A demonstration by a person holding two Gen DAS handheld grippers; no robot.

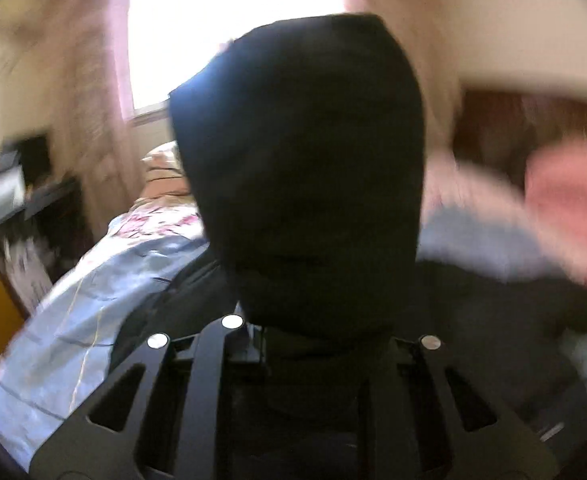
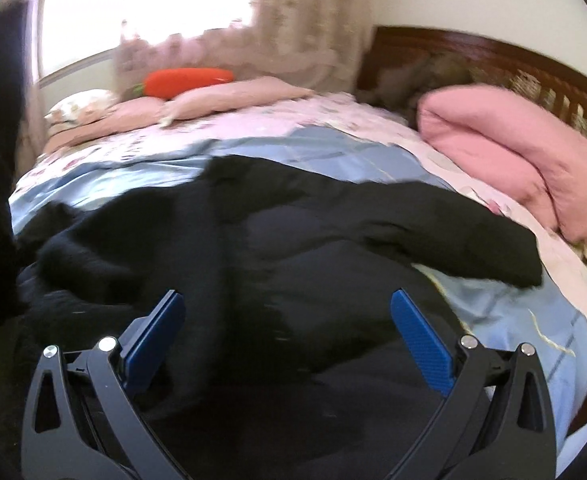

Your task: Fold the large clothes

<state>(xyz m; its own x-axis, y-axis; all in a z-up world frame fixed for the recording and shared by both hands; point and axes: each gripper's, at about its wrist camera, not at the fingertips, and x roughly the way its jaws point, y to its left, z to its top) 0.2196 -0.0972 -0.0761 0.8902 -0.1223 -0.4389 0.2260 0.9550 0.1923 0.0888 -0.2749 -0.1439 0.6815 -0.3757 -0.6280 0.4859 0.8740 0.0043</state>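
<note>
A large black garment (image 2: 277, 248) lies spread on the bed, one sleeve reaching out to the right. My right gripper (image 2: 287, 312) is open, its blue pads (image 2: 421, 344) hovering just above the garment's near part. In the left wrist view, my left gripper (image 1: 309, 332) is shut on a fold of the black garment (image 1: 301, 168), which stands up in front of the camera and hides the fingertips. That view is motion-blurred.
The bed has a blue and pink floral cover (image 2: 333, 148). A folded pink blanket (image 2: 513, 152) lies at the right by the dark wooden headboard (image 2: 493, 56). Pillows and an orange carrot plush (image 2: 185, 80) lie by the window. A dark desk (image 1: 33, 200) stands left of the bed.
</note>
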